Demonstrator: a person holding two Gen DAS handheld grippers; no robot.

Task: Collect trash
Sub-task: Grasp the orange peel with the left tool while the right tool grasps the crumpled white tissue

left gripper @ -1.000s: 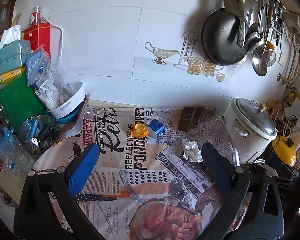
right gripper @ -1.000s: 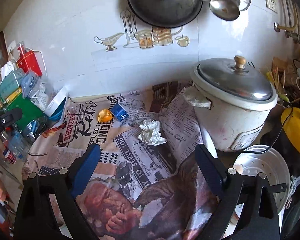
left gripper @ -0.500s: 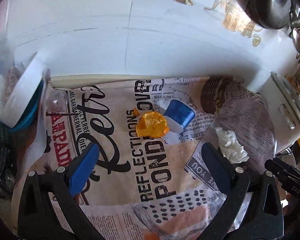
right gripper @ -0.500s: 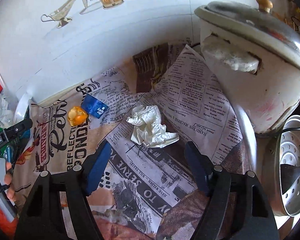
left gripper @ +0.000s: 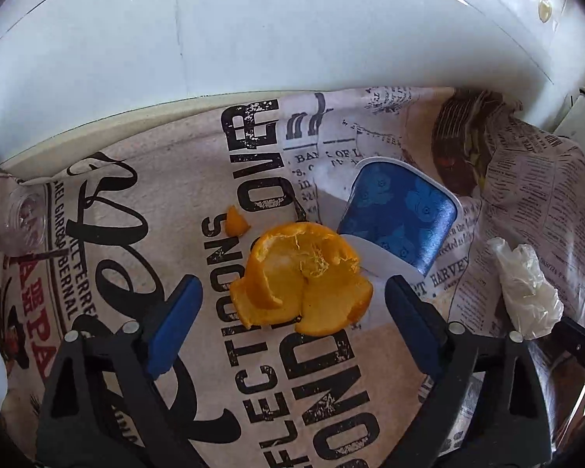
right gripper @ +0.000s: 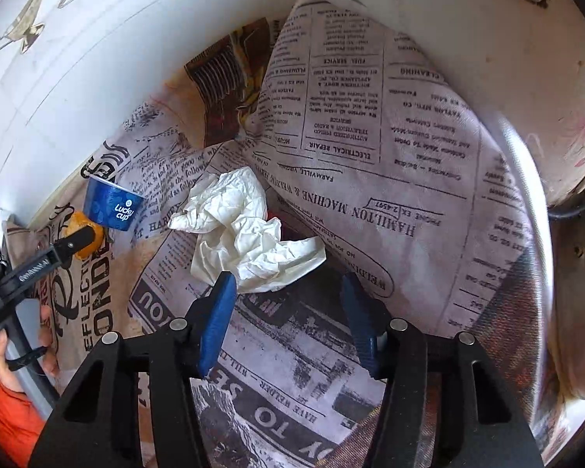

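An orange peel (left gripper: pixel 300 280) lies on the newspaper-print cloth (left gripper: pixel 316 390), with a small peel scrap (left gripper: pixel 236 223) to its upper left. A blue paper cup (left gripper: pixel 399 216) lies on its side touching the peel. My left gripper (left gripper: pixel 290 292) is open, its blue fingers on either side of the peel, just short of it. A crumpled white tissue (right gripper: pixel 241 230) lies on the cloth; it also shows in the left wrist view (left gripper: pixel 526 288). My right gripper (right gripper: pixel 286 284) is open, fingertips at the tissue's near edge. The cup (right gripper: pixel 111 206) and peel (right gripper: pixel 84 232) show at the left.
A white rice cooker (right gripper: pixel 507 58) stands close on the right, with the cloth bunched up against it. The white tiled wall (left gripper: pixel 253 27) runs just behind the trash. A small clear lid (left gripper: pixel 23 216) lies at the cloth's left edge.
Both grippers have moved forward and down toward the cloth. The left one now frames the orange peel closely. The right one has closed in on the tissue and its jaws have narrowed somewhat.
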